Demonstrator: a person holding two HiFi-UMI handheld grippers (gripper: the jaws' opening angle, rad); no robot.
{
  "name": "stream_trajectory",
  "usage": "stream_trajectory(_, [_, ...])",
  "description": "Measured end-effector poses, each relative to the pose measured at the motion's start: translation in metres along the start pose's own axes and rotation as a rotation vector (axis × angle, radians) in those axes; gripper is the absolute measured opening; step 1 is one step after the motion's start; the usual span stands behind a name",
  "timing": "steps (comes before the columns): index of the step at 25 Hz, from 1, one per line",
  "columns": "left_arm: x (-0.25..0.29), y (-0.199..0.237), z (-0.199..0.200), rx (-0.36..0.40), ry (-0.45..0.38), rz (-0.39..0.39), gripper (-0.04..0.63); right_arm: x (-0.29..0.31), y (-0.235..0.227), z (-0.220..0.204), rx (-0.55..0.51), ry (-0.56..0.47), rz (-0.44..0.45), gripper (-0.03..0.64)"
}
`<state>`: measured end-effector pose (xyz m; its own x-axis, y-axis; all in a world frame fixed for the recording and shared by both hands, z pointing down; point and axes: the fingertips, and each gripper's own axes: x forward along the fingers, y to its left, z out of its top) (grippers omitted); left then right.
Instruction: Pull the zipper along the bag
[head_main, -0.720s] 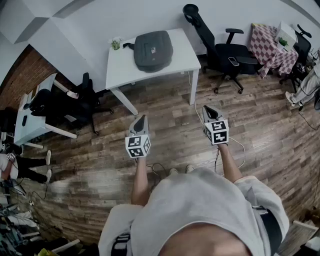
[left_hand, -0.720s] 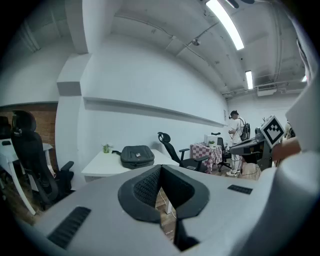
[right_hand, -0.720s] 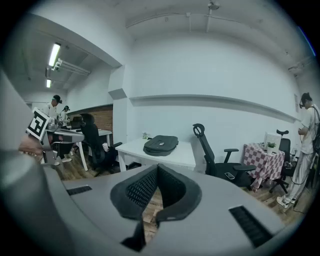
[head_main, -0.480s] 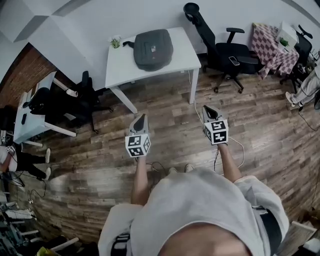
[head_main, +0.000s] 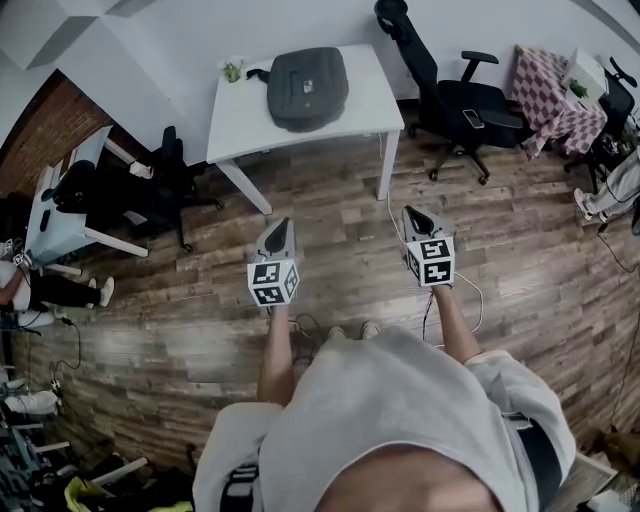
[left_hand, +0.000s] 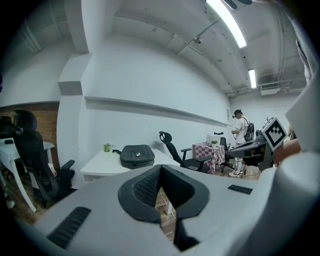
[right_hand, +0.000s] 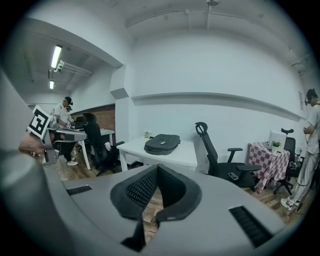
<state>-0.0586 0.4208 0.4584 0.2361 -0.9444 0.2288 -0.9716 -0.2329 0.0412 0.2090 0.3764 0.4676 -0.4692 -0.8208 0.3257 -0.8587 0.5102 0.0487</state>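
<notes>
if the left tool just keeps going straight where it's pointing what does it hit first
The way looks free over the wooden floor; the left tool then likely meets the front edge of the white table, below the bag, though depth is unclear.

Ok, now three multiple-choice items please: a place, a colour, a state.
1. Where does the bag lie? A on the white table; B on the floor; C on a chair.
2. What colour is the bag? A red; B dark grey; C yellow.
3. Left gripper and right gripper jaws? A wide apart; B shut on a zipper; C shut, empty.
1 A, it rests on the tabletop; 2 B, grey shell; 3 C, pads meet with nothing between.
</notes>
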Motion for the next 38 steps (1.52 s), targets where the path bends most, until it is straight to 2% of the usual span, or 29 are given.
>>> stream_trajectory(9, [0.034, -0.013, -0.006, 0.008, 0.024, 0.008, 0.026, 0.027, -0.029, -0.01, -0.006, 0.021, 0.029, 0.014])
stream_trajectory(15, [0.082, -0.002, -0.01, 0.008, 0.043, -0.011, 0.026, 0.073, -0.041, -0.012, 0.001, 0.055, 0.046, 0.014])
stream_trajectory(22, [0.168, 0.04, -0.005, -0.014, 0.044, -0.055, 0.026, 0.153, -0.061, 0.008, -0.019, 0.067, 0.021, 0.014])
stream_trajectory(32, [0.3, 0.126, 0.041, -0.02, 0.037, -0.132, 0.026, 0.285, -0.082, 0.069, -0.03, 0.087, -0.029, 0.014])
stream_trajectory(38, [0.363, 0.155, 0.056, 0.0, 0.044, -0.196, 0.026, 0.335, -0.093, 0.084, -0.025, 0.106, -0.07, 0.014])
